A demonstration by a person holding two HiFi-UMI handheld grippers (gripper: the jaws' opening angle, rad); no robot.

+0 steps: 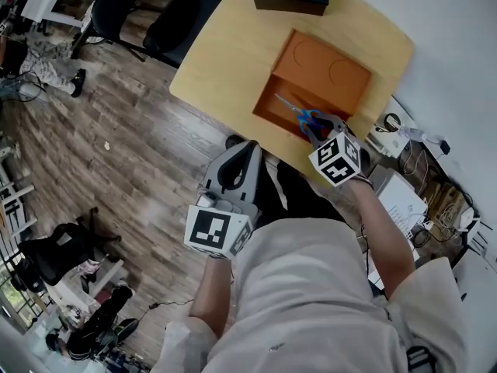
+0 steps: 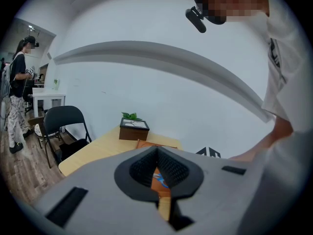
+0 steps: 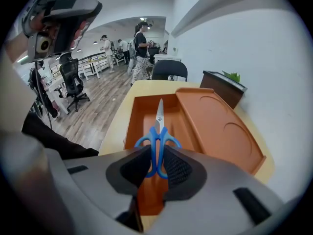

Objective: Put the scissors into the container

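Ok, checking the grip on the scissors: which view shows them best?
The right gripper view: the scissors fill its centre, blue handles clamped in the right hand-held gripper, blade over the container. The head view shows them small, partly behind that gripper. The left gripper view shows only a blue scrap.

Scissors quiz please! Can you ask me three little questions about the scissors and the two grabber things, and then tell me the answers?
1. True or false: the left gripper is holding something.
2. Pick one: the right gripper holds the scissors by A the blades, B the blue handles, C nothing, as they lie loose.
3. Missing word: right under the scissors is the open part of the orange ____.

Key
1. False. Its jaws are shut with nothing between them, and it is off the table's edge.
2. B. The jaws are closed on the blue handles, with the blades pointing away.
3. container
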